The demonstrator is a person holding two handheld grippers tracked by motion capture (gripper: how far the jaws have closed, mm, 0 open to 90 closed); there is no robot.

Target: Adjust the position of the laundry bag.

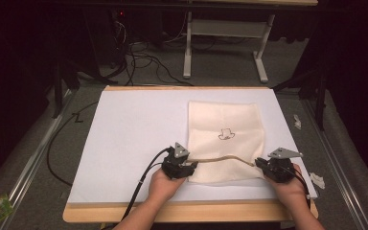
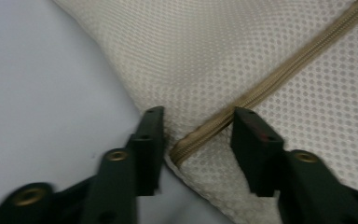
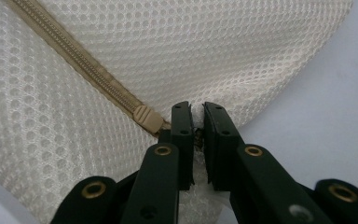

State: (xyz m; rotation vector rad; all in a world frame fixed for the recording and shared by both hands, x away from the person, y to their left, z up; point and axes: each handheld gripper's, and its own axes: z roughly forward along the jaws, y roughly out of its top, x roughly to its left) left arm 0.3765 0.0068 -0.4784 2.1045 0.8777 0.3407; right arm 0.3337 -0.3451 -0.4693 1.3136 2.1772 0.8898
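From above, a cream mesh bag [image 1: 225,139] with a small hat print lies on the desk [image 1: 134,124], its near edge lifted between the left tool [image 1: 188,166] and right tool [image 1: 258,164]. In the left gripper view, the jaws stand apart astride the tan zipper [image 2: 242,100], pads not pressing. In the right gripper view, the jaws pinch the mesh corner beside the zipper pull [image 3: 147,116]; the pinched fabric is hidden.

Your cream mesh bag [image 1: 225,136] is lying flat on the white sheet. Its tan zipper [image 1: 223,158] is running along the near edge, lifting slightly.
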